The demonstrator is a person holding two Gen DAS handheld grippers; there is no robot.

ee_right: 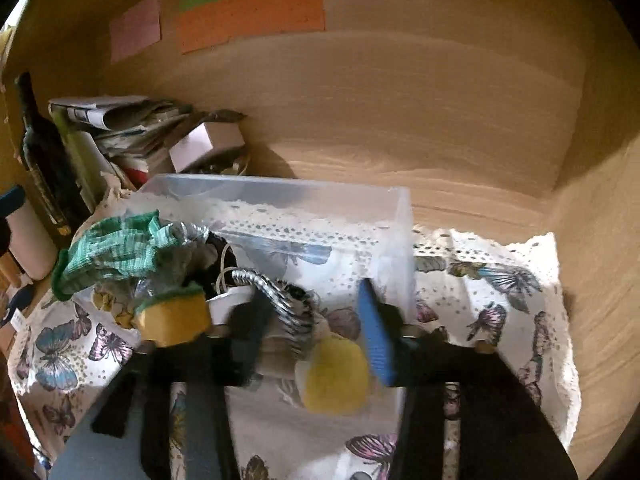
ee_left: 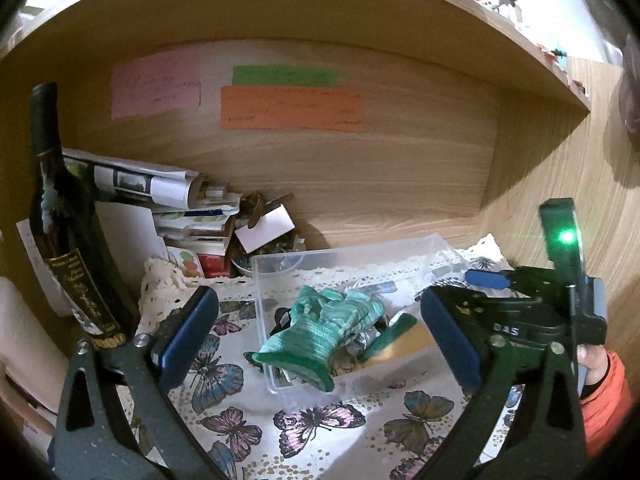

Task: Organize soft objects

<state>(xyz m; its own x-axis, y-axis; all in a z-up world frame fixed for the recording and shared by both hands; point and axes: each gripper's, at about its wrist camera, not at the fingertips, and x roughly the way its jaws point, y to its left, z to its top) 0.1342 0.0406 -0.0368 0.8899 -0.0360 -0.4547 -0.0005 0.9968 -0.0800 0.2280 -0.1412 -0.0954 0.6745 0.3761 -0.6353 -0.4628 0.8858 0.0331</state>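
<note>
On a butterfly-print cloth (ee_left: 320, 424) inside a wooden shelf nook, a clear plastic bin (ee_left: 348, 256) holds a green knit glove (ee_left: 316, 334) draped over its near-left rim, straight ahead of the wide-open, empty left gripper (ee_left: 320, 344), while the right gripper (ee_right: 316, 328), open over the bin, holds nothing.

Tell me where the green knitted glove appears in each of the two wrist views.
Left wrist view: the green knitted glove lies centre, draped over the near wall of the clear plastic box.
Right wrist view: it is at the left, hanging over the box's left end.
Shared landmark: the orange paper note on the wooden back panel.
</note>
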